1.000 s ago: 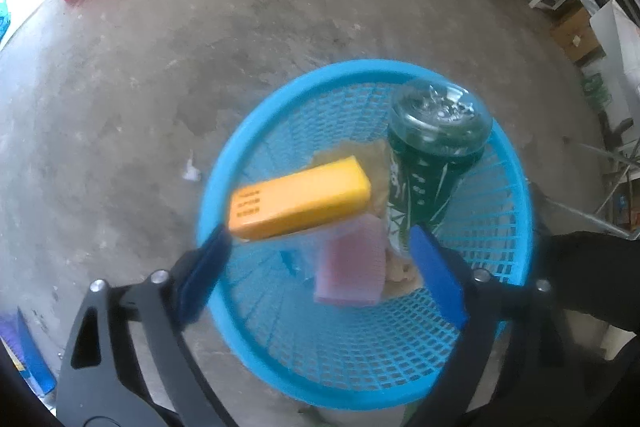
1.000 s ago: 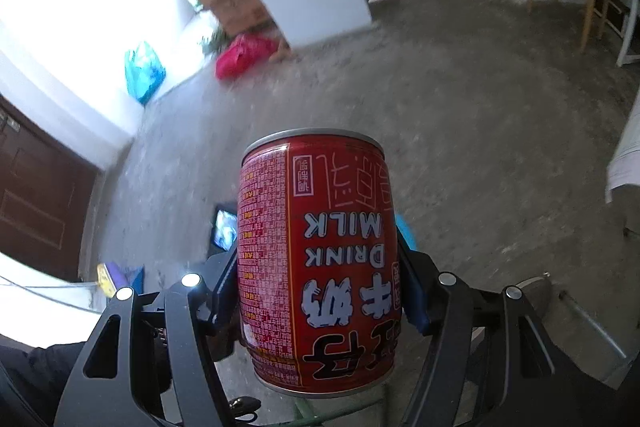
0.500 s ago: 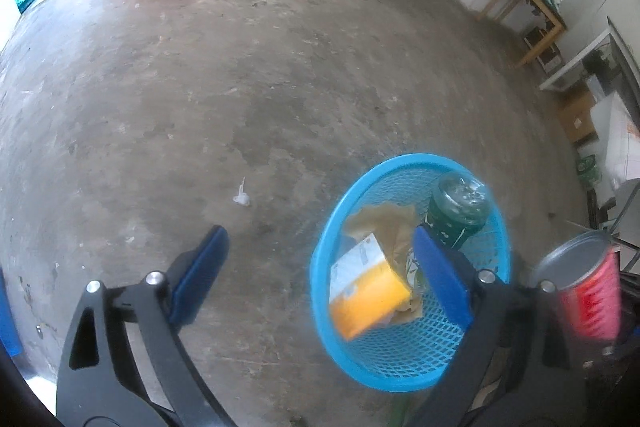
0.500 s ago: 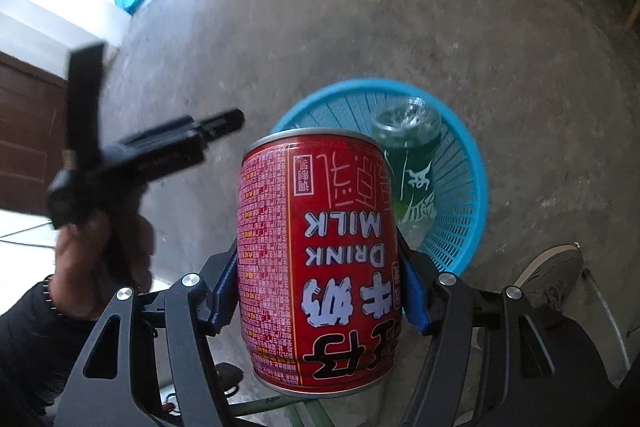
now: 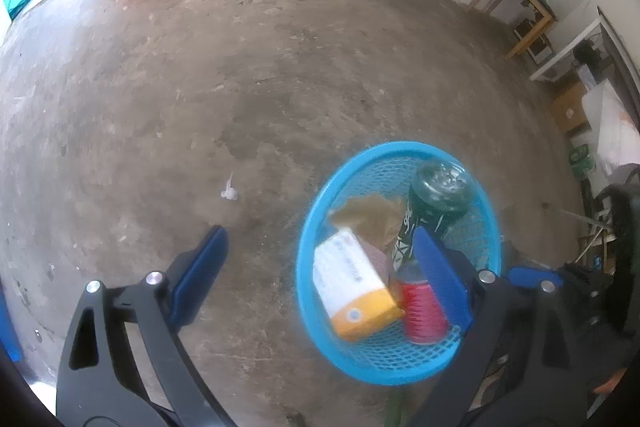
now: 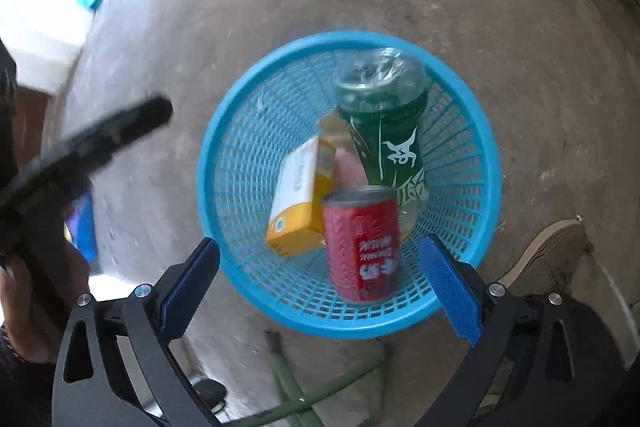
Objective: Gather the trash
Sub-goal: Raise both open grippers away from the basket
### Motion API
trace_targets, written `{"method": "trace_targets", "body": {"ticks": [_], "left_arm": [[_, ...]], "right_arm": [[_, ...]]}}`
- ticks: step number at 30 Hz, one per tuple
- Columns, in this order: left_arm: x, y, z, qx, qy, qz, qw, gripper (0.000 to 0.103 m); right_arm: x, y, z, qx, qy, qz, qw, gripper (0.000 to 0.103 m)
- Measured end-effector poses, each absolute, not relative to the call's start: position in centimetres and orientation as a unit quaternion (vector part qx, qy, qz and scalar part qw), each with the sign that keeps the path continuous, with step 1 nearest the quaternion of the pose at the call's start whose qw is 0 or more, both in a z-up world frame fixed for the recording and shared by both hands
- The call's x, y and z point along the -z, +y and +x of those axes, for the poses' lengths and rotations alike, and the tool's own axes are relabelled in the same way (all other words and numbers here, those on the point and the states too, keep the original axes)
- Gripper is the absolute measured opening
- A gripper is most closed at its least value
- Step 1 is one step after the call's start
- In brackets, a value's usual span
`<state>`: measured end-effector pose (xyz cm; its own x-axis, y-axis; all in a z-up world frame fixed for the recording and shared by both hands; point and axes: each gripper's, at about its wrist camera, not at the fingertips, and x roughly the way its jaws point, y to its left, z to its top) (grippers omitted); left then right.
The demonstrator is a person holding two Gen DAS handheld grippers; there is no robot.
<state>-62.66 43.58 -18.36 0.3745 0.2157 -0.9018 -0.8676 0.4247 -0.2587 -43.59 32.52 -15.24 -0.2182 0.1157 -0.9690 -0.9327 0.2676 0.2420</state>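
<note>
Right gripper (image 6: pixel 320 283): over the blue basket (image 6: pixel 224 147), jaws opening wide, pads clear of the red can (image 6: pixel 362 247)
Red can: in the basket, beside the yellow box (image 6: pixel 300 203) and green bottle (image 6: pixel 384 131)
Left gripper (image 5: pixel 320 275): wide apart, empty, above the concrete floor (image 5: pixel 280 67)

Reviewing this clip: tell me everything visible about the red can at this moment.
The red can is a short metal cylinder with a silver rim and top, its red label printed with white characters, slightly motion-blurred. It stands roughly upright inside the blue mesh basket, at the near side, against the yellow-and-white box and in front of the green bottle. The right tongs are opening, their pads clear of it on both sides.
</note>
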Motion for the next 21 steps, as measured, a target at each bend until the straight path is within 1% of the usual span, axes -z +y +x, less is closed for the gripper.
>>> {"method": "trace_targets", "body": {"ticks": [5,10,13,21], "left_arm": [[17.3,42.2,-61.3,-0.351,0.448,-0.36,0.739,0.089],[16.7,39.8,-59.9,-0.335,0.489,-0.317,0.74,0.089],[16.9,38.2,-59.1,-0.324,0.504,-0.302,0.741,0.092],[18.2,34.9,-56.5,-0.291,0.542,-0.274,0.74,0.092]], "right_arm": [[11.5,31.2,-43.6,-0.501,0.537,-0.35,0.582,0.097],[6.6,29.2,-42.2,-0.499,0.471,-0.29,0.667,0.097],[5.5,28.5,-40.5,-0.476,0.466,-0.26,0.699,0.097],[5.0,27.6,-39.8,-0.467,0.472,-0.25,0.704,0.097]]}}
